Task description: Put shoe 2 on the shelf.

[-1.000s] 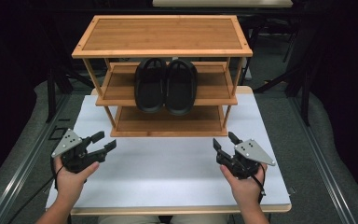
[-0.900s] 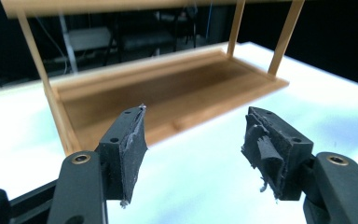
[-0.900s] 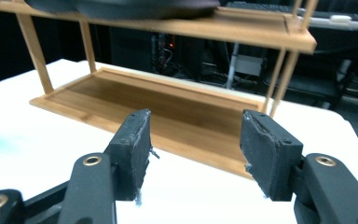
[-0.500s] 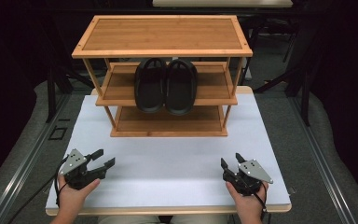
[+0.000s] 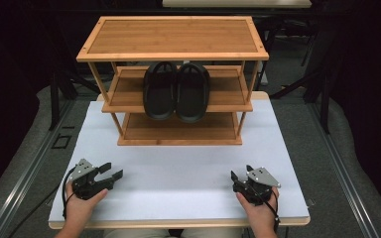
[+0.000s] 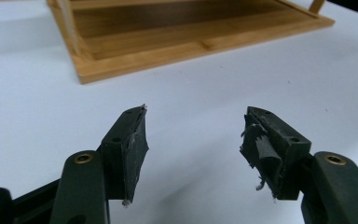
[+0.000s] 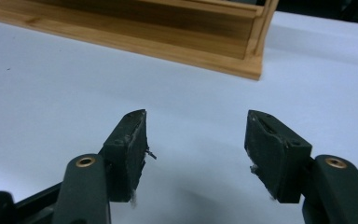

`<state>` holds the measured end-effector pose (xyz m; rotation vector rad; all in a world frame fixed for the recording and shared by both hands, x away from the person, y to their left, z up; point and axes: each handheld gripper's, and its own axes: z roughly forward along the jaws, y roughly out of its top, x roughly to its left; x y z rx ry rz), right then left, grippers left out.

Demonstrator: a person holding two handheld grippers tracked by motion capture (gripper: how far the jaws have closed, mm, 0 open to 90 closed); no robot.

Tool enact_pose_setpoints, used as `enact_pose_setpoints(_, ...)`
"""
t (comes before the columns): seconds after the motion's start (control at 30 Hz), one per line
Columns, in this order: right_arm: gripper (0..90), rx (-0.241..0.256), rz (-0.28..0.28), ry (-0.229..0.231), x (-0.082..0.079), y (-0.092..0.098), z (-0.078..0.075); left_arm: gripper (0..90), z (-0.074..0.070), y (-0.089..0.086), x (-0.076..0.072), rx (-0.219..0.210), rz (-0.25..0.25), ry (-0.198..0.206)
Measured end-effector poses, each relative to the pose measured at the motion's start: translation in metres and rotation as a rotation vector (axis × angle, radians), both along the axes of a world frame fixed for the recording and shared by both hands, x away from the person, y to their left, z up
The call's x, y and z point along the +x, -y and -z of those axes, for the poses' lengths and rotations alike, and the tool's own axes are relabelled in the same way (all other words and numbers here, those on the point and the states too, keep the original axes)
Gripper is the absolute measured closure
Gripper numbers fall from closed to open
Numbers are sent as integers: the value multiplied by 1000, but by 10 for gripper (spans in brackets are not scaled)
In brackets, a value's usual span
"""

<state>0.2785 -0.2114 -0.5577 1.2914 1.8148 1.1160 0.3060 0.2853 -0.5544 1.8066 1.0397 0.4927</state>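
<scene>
Both grippers pulled back to near table edge. Left gripper and right gripper spread, empty. Slippers on rack middle shelf, untouched. Work looks finished or idle.

The left gripper and right gripper are drawing back toward the table's near edge.

Each black gripper carries a grey three-cornered plate, brass-coloured screws, frayed pads and a trailing cable.
</scene>
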Motion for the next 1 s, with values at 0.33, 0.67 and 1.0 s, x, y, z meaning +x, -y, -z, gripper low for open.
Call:
enact_pose_setpoints(0.33,415,-32,-75,-59,-2,-20,1,392,4,18,0,48,69,-12)
enact_pose_setpoints(0.67,416,-11,-122,-75,-1,-27,3,391,3,20,2,44,83,-17)
enact_pose_setpoints(1.0,416,21,-114,-64,-1,-24,3,392,-3,25,-2,55,92,-4)
